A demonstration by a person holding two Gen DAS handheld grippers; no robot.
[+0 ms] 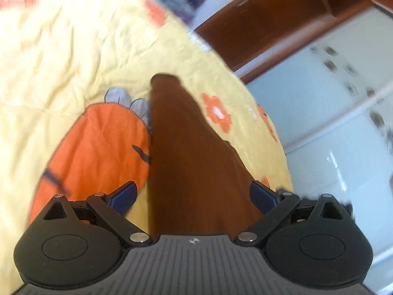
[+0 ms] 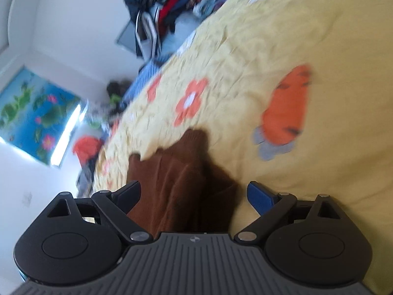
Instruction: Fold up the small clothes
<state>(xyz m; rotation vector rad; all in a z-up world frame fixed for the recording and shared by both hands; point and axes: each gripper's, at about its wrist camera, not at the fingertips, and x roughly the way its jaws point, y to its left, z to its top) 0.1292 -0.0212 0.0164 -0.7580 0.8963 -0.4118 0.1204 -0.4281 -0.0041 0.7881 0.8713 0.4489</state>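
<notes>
A brown knitted garment [image 1: 181,152] lies on a yellow bedspread [image 1: 73,61] printed with orange flowers and an orange figure. In the left wrist view it runs as a long narrow strip straight ahead between the fingers. My left gripper [image 1: 192,194] stands open over it, its blue pads well apart from the cloth's edges. In the right wrist view the same brown garment [image 2: 176,177] lies bunched in folds with a ribbed cuff at its far end. My right gripper [image 2: 194,194] is open above it, pads clear of the knit.
A brown wooden bed frame [image 1: 265,19] and pale tiled floor [image 1: 331,135] lie to the right of the bed's edge. A pile of dark and coloured clothes [image 2: 172,2] sits beyond the bed's far side. A blue flower picture [image 2: 36,113] hangs on the white wall.
</notes>
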